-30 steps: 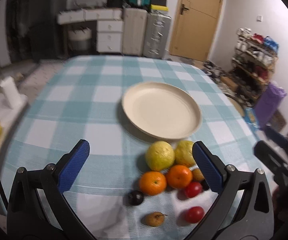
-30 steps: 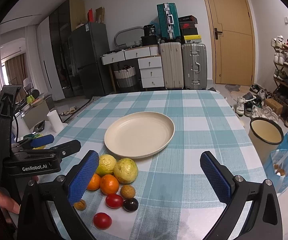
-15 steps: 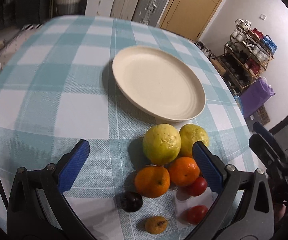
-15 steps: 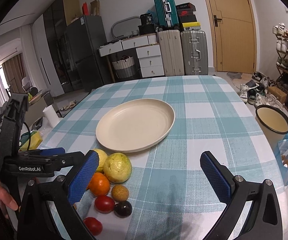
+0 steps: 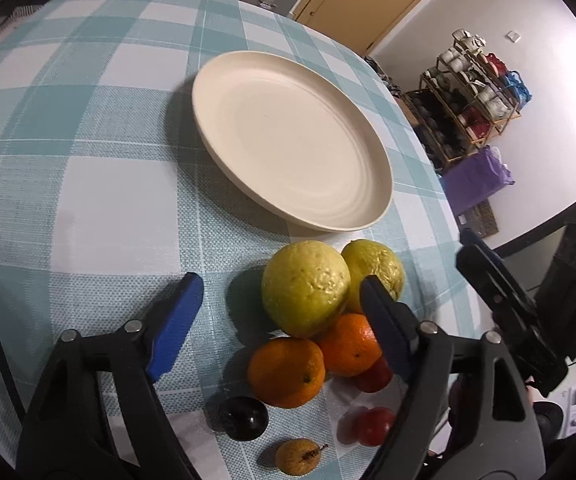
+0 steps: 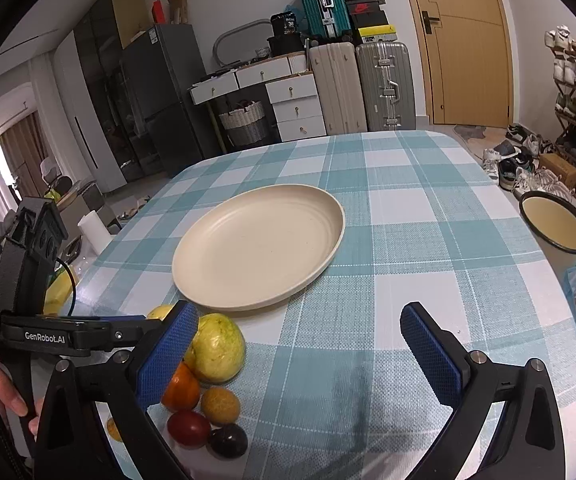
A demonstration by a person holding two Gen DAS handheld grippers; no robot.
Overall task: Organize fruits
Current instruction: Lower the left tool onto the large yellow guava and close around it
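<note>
While the plate [image 5: 292, 152] is sitting bare on the tabletop [image 5: 67, 160], the left claw [image 5: 275, 308] is gaping wide around the nearest guava [image 5: 306, 288] in the fruit cluster; the right claw [image 6: 300, 352] is hanging wide nearby. Next it likely needs closing gently, then lifting toward the plate.

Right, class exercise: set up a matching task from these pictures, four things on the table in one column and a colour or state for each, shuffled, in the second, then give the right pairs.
Things
1. plate
2. left tool
3. plum
4. tablecloth

Colour or state
A. open, holding nothing
B. teal and white checks
C. cream, with nothing on it
D. very dark, almost black

Pairs: 1-C, 2-A, 3-D, 4-B
</note>
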